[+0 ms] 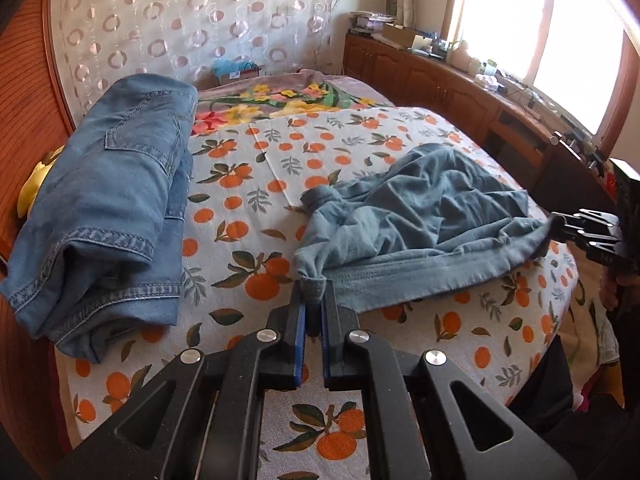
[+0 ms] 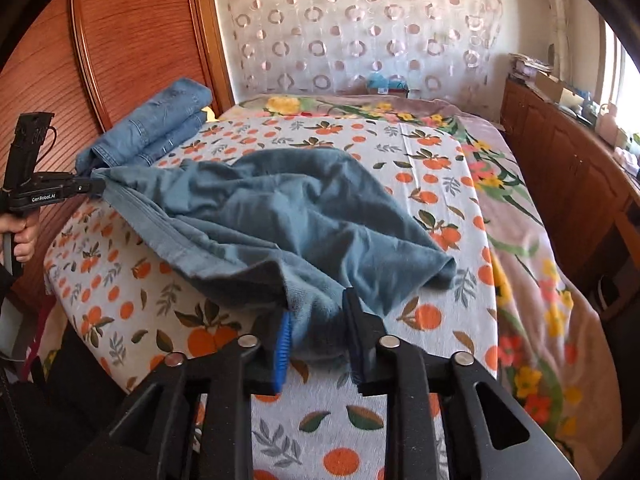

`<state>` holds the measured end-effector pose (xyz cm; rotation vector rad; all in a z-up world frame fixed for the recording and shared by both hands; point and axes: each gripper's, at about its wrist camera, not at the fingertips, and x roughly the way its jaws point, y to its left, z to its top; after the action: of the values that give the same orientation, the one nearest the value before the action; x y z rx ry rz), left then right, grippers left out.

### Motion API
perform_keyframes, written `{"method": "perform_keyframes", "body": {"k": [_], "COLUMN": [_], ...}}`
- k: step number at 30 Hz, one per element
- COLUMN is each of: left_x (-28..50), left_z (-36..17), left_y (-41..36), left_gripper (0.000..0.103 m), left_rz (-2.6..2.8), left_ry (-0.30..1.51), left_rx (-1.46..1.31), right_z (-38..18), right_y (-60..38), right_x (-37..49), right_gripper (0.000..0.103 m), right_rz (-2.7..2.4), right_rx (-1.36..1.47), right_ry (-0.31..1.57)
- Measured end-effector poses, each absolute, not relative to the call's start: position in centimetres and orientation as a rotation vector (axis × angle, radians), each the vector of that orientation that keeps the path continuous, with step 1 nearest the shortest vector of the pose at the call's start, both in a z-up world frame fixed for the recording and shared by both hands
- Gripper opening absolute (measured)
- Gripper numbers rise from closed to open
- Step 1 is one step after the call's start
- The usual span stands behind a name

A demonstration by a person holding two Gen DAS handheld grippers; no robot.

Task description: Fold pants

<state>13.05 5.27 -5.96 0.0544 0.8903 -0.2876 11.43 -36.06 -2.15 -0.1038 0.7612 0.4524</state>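
Left gripper [image 1: 314,300] angled down at the bed [image 1: 280,184], fingers clamped on the waistband corner of the grey-blue pants [image 1: 420,216] lying rumpled on it; right gripper [image 2: 316,320] angled down likewise, fingers apart with the opposite corner loose between them.

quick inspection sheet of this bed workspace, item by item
surface: bed sheet with orange print, floral blanket beyond it.
job's things: teal pants crumpled and spread across the sheet, waistband stretched between both grippers.
clutter: folded denim jeans at the sheet's edge by the headboard; a yellow item behind them.
grippers: left gripper shut on the waistband corner; right gripper has jaws apart with pants fabric between them, pads not pressing.
cables: one at the left hand.
surroundings: wooden headboard, patterned curtain, wooden cabinets, bright window.
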Motion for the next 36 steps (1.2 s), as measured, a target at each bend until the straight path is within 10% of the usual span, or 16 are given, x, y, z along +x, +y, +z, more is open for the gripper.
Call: {"method": "perform_keyframes", "body": {"k": [12, 36], "left_x": [10.8, 6.5], "left_z": [-5.6, -6.2], "left_y": [8.2, 14.8], "left_gripper": [0.049, 0.049], "left_rz": [-0.259, -0.097], "left_ry": [0.855, 0.736], "left_rx": [-0.008, -0.068], "right_z": [1.9, -3.7], "right_y": [-33.6, -7.2], "right_x": [8.8, 14.7], "right_gripper": [0.053, 0.048], "right_rz": [0.523, 0.942], "right_rx": [-0.109, -0.279], "right_ry": [0.667, 0.760]}}
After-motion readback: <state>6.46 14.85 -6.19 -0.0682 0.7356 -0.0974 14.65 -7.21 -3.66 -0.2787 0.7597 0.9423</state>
